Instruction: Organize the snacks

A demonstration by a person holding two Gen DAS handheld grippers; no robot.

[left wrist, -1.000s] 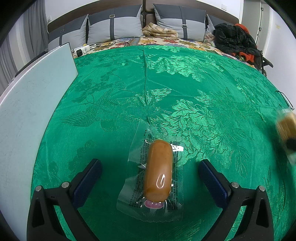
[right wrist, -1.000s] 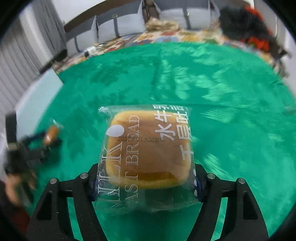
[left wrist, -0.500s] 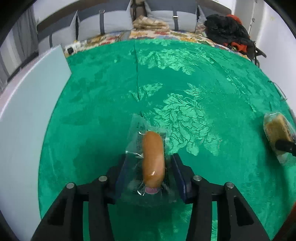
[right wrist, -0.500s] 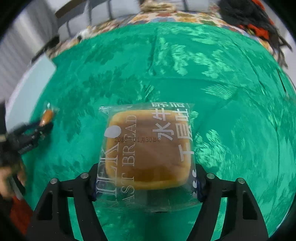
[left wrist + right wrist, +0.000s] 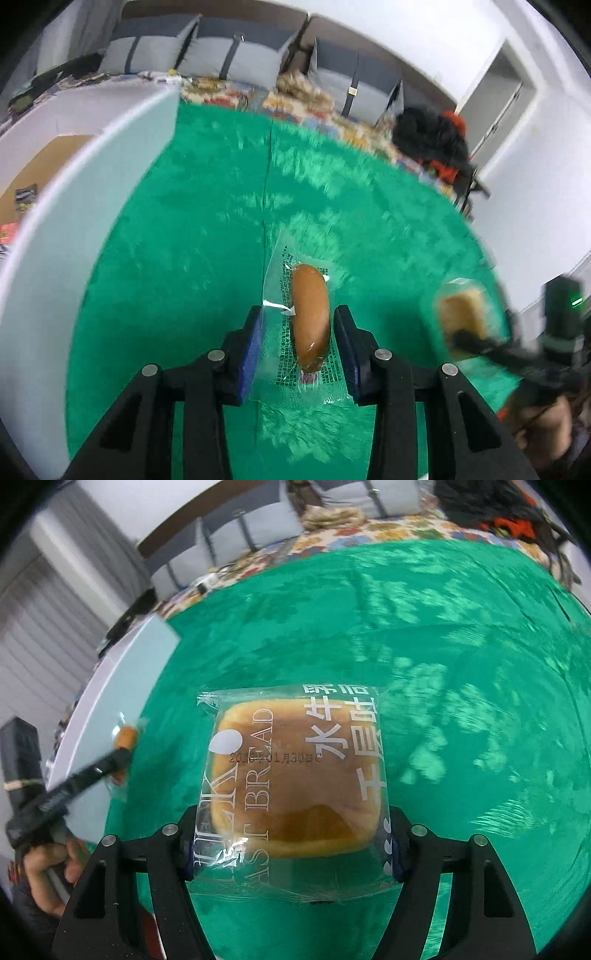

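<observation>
Both snacks are picked up but neither is put away yet, so the sorting itself looks still ahead. The left gripper, whose jaws have just been closing, is clamped on the wrapped sausage, a smooth brown cylinder in crinkly clear film, above the green cloth. The right gripper is clamped on the bread pack, a soft square loaf in glossy printed plastic, over that cloth
</observation>
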